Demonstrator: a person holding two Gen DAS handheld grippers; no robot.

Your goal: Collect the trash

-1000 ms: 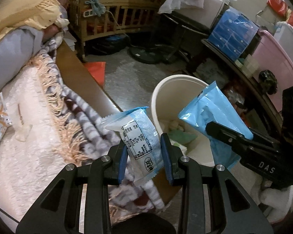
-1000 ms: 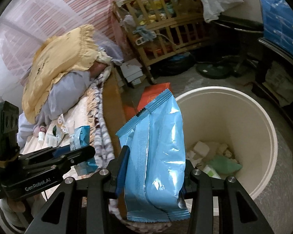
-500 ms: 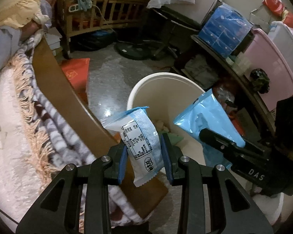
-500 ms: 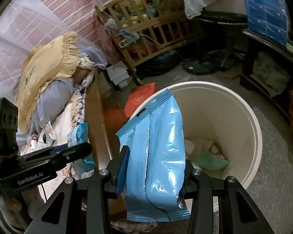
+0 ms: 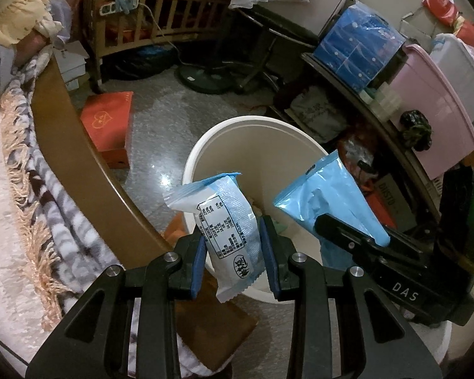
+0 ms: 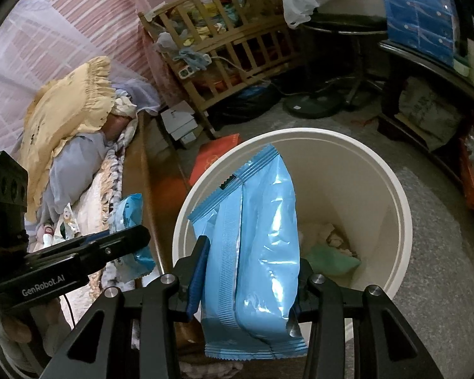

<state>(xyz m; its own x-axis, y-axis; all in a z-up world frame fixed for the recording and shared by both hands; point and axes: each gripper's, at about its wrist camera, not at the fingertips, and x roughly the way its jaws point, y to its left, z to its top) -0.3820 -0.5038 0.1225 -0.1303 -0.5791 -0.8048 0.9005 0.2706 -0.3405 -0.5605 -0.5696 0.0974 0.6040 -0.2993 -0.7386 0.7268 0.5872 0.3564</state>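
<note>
Gripping crinkly blue pouch (image 6: 256,237), round cream bin (image 6: 401,208) – glossy.

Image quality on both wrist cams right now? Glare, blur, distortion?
Left wrist: dim room, strong fisheye bending, black corners, one glare spot on the floor, white wrapper print sharp. Right wrist: same curvature, sheen on the blue bag, no motion blur, bin interior readable.

Both wrist views overlook one bin (image 5: 252,145)
</note>
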